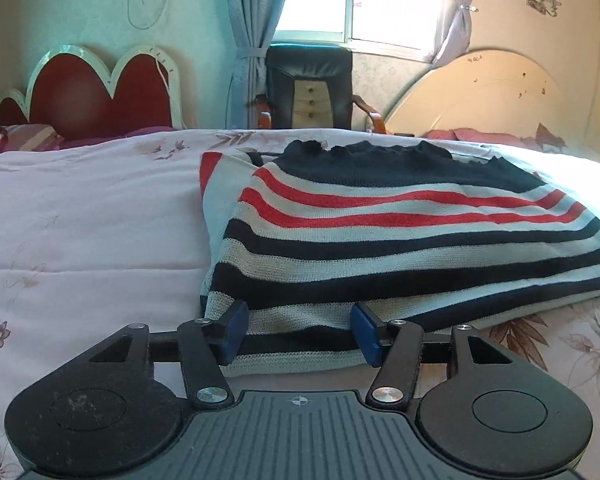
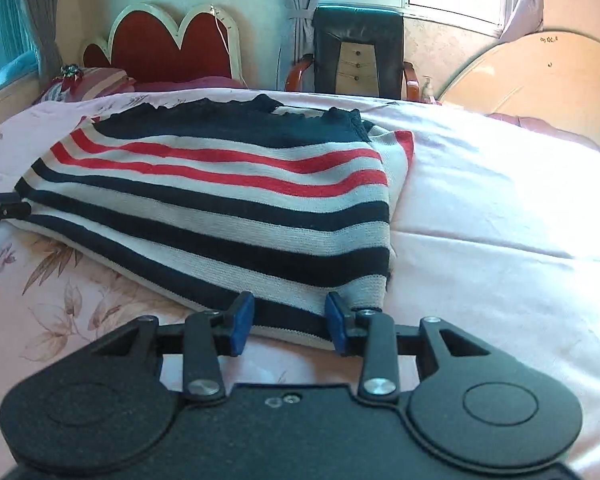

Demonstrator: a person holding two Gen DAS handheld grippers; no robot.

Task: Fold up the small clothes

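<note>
A folded knit sweater with navy, red and pale stripes lies on the bed, navy collar at the far side. My left gripper is at the sweater's near left corner. Its blue pads stand apart with the flat hem between them, not pinched. My right gripper sits at the near right corner of the sweater. The striped hem runs unbunched between its jaws, which are also apart. At the far left edge of the right wrist view, part of the left gripper shows beside the sweater.
The bed has a pale pink floral cover. Behind it stand a red heart-shaped headboard, a black armchair under a curtained window, and a cream rounded headboard. Pillows lie at the far left.
</note>
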